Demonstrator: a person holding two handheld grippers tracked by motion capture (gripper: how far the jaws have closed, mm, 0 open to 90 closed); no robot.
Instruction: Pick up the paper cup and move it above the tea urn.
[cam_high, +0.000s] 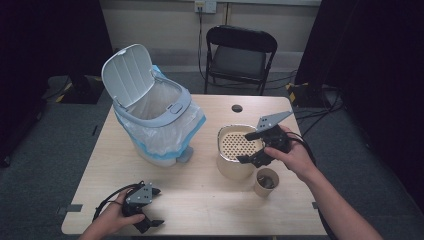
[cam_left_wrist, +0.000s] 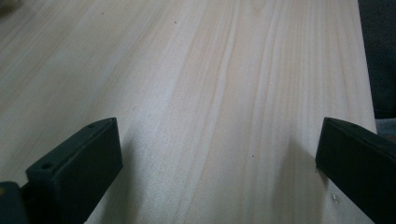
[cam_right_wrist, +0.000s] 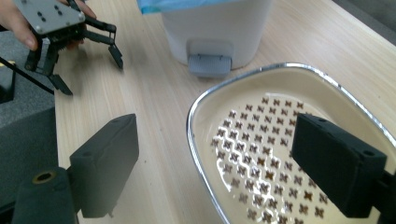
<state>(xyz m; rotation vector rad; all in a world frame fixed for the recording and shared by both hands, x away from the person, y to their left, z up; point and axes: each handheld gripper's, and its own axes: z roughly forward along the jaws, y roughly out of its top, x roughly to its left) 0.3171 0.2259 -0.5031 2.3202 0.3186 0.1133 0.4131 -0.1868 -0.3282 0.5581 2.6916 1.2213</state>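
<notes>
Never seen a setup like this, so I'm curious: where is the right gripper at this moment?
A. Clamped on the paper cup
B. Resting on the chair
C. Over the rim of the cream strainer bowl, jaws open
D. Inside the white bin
C: the right gripper hovers at the rim of the strainer bowl, jaws apart with nothing between them.

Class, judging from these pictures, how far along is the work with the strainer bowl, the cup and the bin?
Done: the bin stands lid-up, lined. In hand: the right gripper hovers open, its jaws straddling the strainer bowl rim, nothing gripped. The left gripper idles open over the table. Left: probably gripping the bowl; the cup stands untouched.
</notes>
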